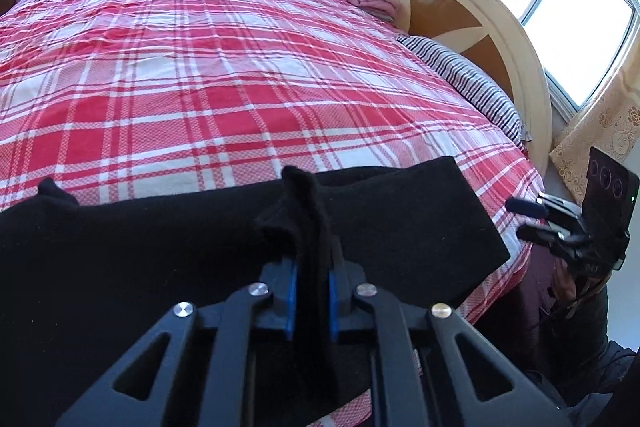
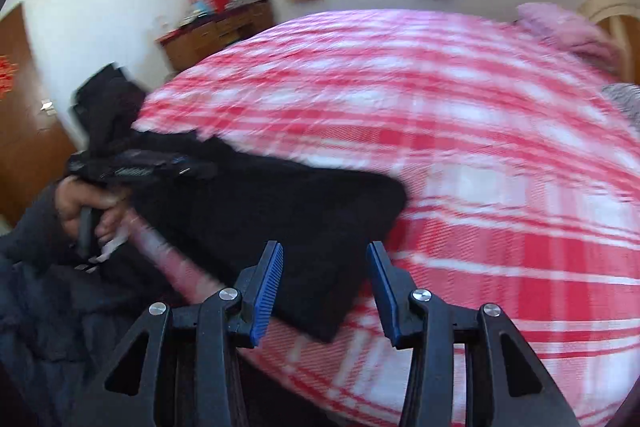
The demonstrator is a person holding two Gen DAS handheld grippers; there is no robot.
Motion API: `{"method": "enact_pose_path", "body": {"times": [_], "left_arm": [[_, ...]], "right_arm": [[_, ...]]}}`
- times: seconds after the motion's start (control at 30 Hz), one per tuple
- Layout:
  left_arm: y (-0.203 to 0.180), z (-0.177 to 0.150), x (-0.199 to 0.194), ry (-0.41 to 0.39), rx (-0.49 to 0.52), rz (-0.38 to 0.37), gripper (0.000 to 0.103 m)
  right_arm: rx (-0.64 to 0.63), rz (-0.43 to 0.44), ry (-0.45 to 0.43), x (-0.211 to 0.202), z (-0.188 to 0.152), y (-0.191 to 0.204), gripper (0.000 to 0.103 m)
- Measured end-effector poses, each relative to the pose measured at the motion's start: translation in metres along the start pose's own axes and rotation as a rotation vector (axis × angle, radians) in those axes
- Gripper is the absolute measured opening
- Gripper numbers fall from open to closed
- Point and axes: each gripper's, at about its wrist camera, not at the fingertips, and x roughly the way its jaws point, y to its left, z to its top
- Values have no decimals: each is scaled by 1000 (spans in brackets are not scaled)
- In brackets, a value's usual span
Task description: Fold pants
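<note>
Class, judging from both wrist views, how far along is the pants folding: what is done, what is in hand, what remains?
Done: the black pants lie flat along the plaid bed's near edge. In hand: the left gripper is shut on a raised fold of fabric. Left: the right gripper is open and empty; the fold is not yet carried over.

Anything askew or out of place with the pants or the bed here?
Nothing stands out. The black pants lie along the near edge of the plaid bedspread, with a pinch of fabric bunched in the shut left gripper.
</note>
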Motion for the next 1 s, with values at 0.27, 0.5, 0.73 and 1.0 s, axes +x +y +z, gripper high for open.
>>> {"method": "enact_pose_path", "body": {"times": [0.27,0.5,0.73,1.0], "left_arm": [[12,-5,16,22,3,54,17],[-8,-11,12,-6,107,172,51],[-14,-19,15,-2,180,222,57],[-6,-14,-22,-33,222,265,58]], "right_arm": [[-54,94,195,36,-21,4,46],[14,24,13,22,29,-4,56],[202,-14,72,75,37,-57,61],[95,34,24,44,35,-11,61]]}}
